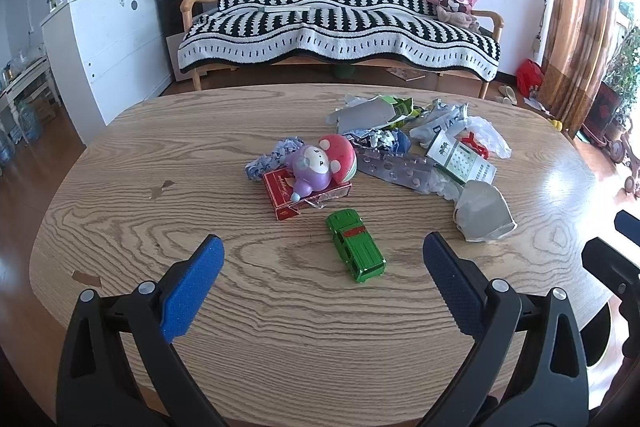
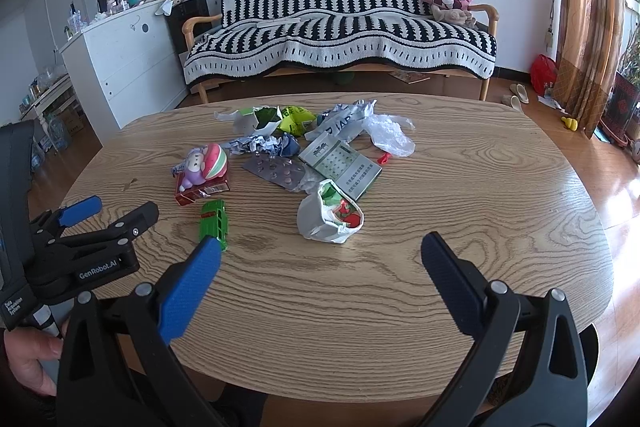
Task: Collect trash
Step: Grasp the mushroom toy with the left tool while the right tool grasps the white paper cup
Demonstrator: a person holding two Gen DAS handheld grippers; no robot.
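A heap of trash lies mid-table: a crumpled grey wrapper (image 1: 482,213) (image 2: 330,217), a green-and-white cigarette pack (image 1: 460,159) (image 2: 342,163), a pill blister (image 1: 394,169) (image 2: 276,171), a clear plastic bag (image 2: 390,135), torn green packets (image 2: 292,119) and crumpled paper (image 1: 266,159). My left gripper (image 1: 322,255) is open and empty, above the near table, with a green toy car (image 1: 356,251) between its fingers. My right gripper (image 2: 320,255) is open and empty, just short of the grey wrapper. The left gripper also shows in the right wrist view (image 2: 108,211).
A purple toy figure with a red ball (image 1: 320,161) sits on a red box (image 1: 308,195). The oval wooden table (image 1: 240,327) has its near edge below the grippers. A striped sofa (image 1: 340,23) and a white cabinet (image 1: 108,39) stand behind.
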